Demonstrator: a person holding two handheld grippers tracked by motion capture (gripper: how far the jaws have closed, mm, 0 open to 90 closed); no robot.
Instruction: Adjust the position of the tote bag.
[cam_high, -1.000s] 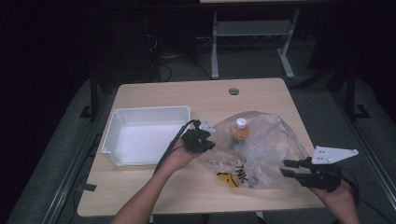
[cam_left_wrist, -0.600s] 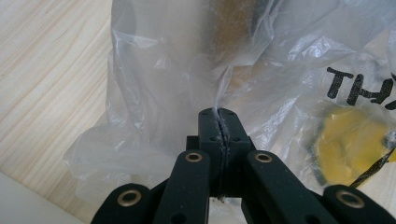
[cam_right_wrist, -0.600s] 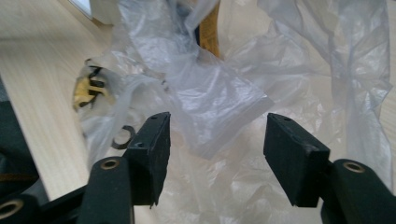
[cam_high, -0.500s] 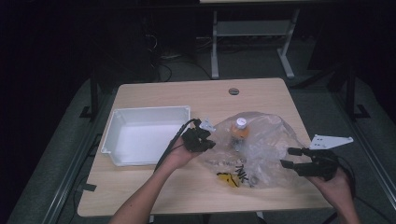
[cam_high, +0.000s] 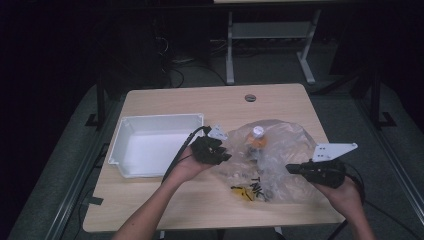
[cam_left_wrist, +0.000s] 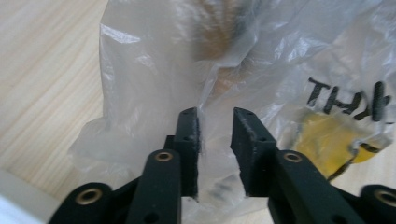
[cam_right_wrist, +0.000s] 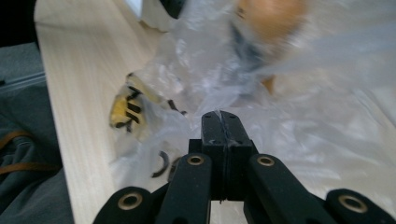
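A clear plastic bag (cam_high: 285, 142) with black lettering lies on the right half of the wooden table (cam_high: 165, 205). Inside it stands a small bottle (cam_high: 257, 137) with a white cap and orange contents, and a yellow-and-black item (cam_high: 242, 191) lies near its front edge. My left gripper (cam_high: 226, 156) is at the bag's left side. Its jaws have just been opening and stand apart, with loose film (cam_left_wrist: 154, 70) in the gap and the pads off it (cam_left_wrist: 215, 114). My right gripper (cam_high: 291, 169) is at the bag's right edge. Its jaws have just closed and pinch the film (cam_right_wrist: 219, 114).
A white tray (cam_high: 120, 150) stands at the left of the table, just beyond my left hand. A round cable hole (cam_high: 250, 97) sits near the far edge. Dark floor and a metal frame (cam_high: 230, 45) lie beyond the table.
My right gripper has come in from beyond the table's right edge to the bag's right side, and its jaws have closed. My left hand has stayed in place.
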